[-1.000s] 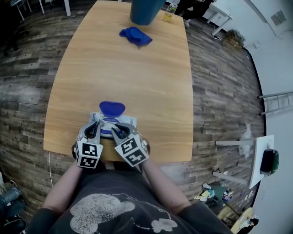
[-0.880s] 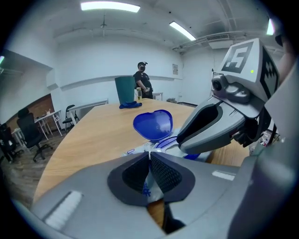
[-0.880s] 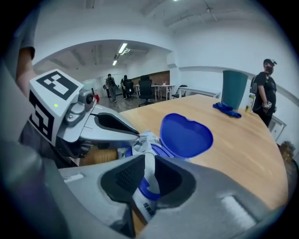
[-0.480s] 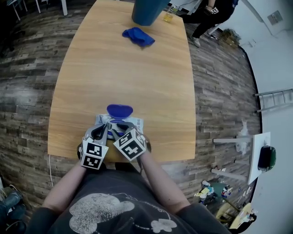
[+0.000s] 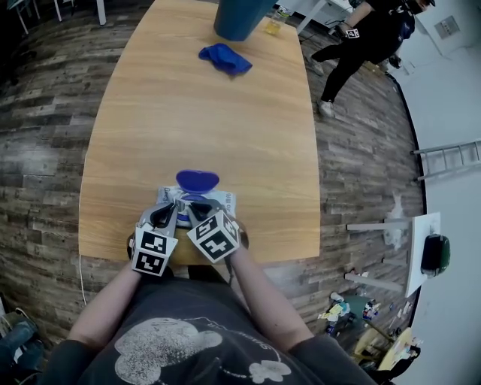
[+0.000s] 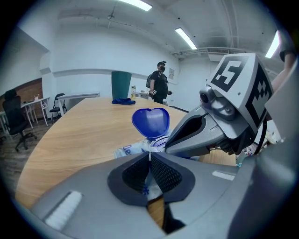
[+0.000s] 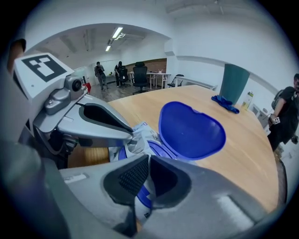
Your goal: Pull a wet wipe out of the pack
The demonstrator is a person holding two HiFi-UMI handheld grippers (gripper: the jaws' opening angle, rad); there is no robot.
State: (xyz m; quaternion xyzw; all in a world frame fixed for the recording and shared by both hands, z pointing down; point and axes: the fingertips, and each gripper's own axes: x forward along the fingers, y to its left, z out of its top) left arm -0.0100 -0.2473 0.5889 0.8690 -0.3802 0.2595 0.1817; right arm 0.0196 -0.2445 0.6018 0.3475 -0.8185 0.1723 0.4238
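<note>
The wet wipe pack (image 5: 201, 200) lies near the table's front edge with its blue lid (image 5: 197, 180) flipped open and standing behind the opening. My left gripper (image 5: 167, 216) is shut on the pack's near-left edge; white film shows between its pads (image 6: 161, 175). My right gripper (image 5: 194, 211) points steeply down over the blue-ringed opening (image 7: 159, 150). Its jaws have just been closing and now meet, with a thin white sliver of wet wipe (image 7: 148, 158) pinched between the tips. The open lid (image 7: 191, 130) rises just beyond them.
The wooden table (image 5: 203, 120) stretches away from me. At its far end stand a teal bin (image 5: 239, 16), a blue cloth (image 5: 224, 57) and a small bottle (image 5: 274, 22). A person (image 5: 368, 37) walks on the floor at upper right.
My right gripper has sunk onto the pack's opening and its jaws have closed. The left gripper has stayed on the pack. A person has walked into view at upper right.
</note>
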